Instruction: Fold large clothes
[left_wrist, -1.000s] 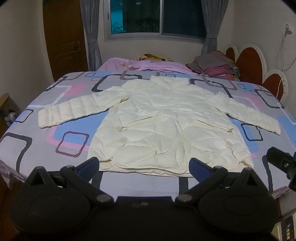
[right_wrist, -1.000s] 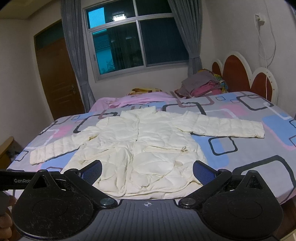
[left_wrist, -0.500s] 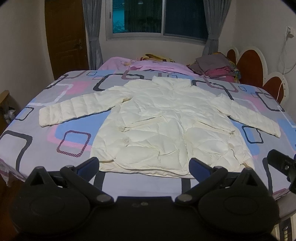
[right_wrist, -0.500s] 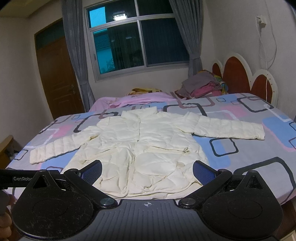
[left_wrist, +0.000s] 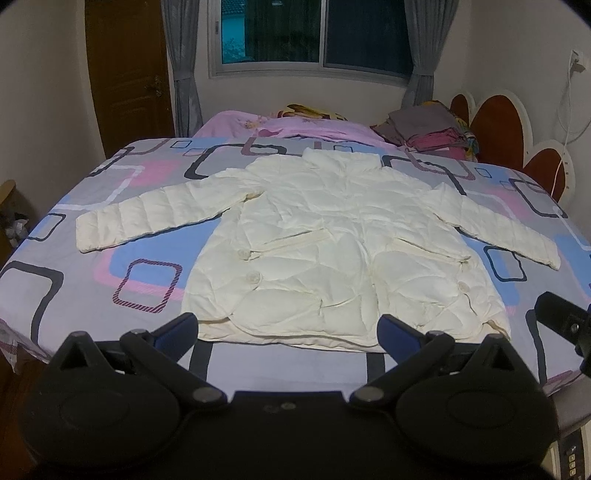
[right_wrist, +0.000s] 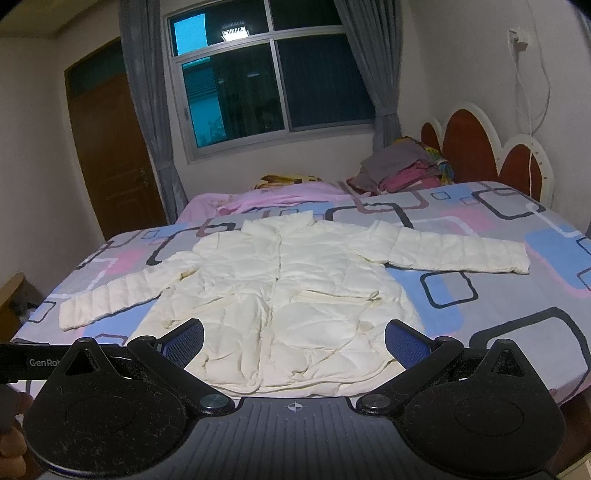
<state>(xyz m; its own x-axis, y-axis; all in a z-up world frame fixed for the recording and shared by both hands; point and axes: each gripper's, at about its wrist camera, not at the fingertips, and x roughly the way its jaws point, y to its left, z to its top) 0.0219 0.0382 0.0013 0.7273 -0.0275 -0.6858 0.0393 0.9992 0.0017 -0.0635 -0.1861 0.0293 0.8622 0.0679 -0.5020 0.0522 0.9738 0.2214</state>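
Both views are sitting slightly higher and farther back than a second ago, so more of the near bed edge is showing under the jacket hem; the jacket itself is lying unchanged.

Bed (left_wrist: 92, 280) is filling the frame, covered in a grey sheet with blue, pink and dark square outlines. Headboard (right_wrist: 476, 147) is standing at 2 o'clock in the right wrist view.

White quilted jacket (left_wrist: 332, 251) (right_wrist: 280, 295) is lying flat at the bed's centre, collar pointing to 12 o'clock, hem toward 6 o'clock, sleeves spreading toward 9 and 3 o'clock.

Pile of folded clothes (left_wrist: 428, 129) is resting at 1 o'clock beyond the collar, well apart from the jacket.

Left tool (left_wrist: 288, 328) is hovering released, fingers spread wide over the hem and gripping nothing. Right tool (right_wrist: 293, 341) is likewise hovering released and empty near the hem; its edge is showing at 3 o'clock in the left wrist view.
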